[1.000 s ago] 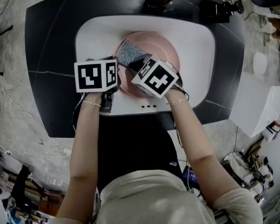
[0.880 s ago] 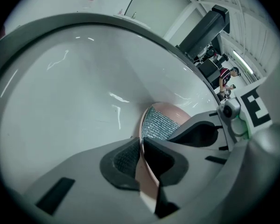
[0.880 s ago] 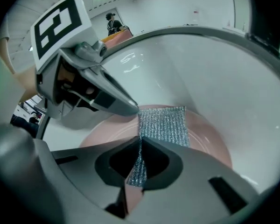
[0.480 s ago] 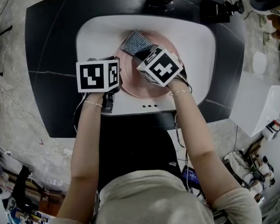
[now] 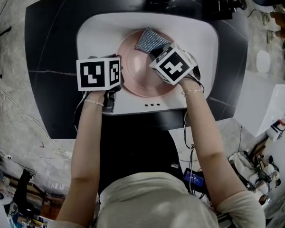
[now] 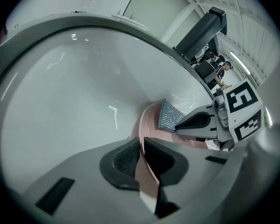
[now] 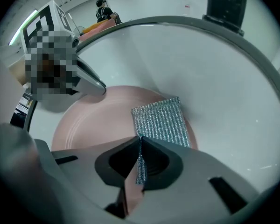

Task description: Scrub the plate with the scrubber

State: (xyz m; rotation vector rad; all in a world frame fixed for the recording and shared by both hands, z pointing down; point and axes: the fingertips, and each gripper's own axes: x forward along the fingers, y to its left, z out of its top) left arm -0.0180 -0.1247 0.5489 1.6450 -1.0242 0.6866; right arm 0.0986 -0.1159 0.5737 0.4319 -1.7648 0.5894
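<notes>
**A:** Head view first. Where is the plate?

**B:** The pink plate [image 5: 137, 77] lies flat in the white sink [image 5: 202, 37], which is set into the dark counter [image 5: 47, 56]. The left hand-held gripper [image 5: 119, 78] is at the plate's left rim. The right hand-held gripper [image 5: 156, 51] is over its far right part, and the scrubber [image 5: 151, 38] rests on the plate's far edge.

**A:** So which way does the work lie?

**B:** I'd judge that most of the plate's bare face is near and left of the scrubber. The right hand-held gripper is the closer one, so it would drag the scrubber that way.

**A:** And the left gripper view?

**B:** The jaws are clenched on the plate's thin rim [image 6: 143, 171], which runs edge-on between them. The sink wall behind is smooth and glossy.

**A:** The right gripper view?

**B:** The jaws are clamped on the near edge of the scrubber [image 7: 161, 120]. It is a flat rectangle of silvery, ribbed, glittery mesh. Its long axis runs straight away from the jaws, across the plate's far side to the rim. The plate [image 7: 93, 120] looks smooth, with faint concentric rings.
</notes>
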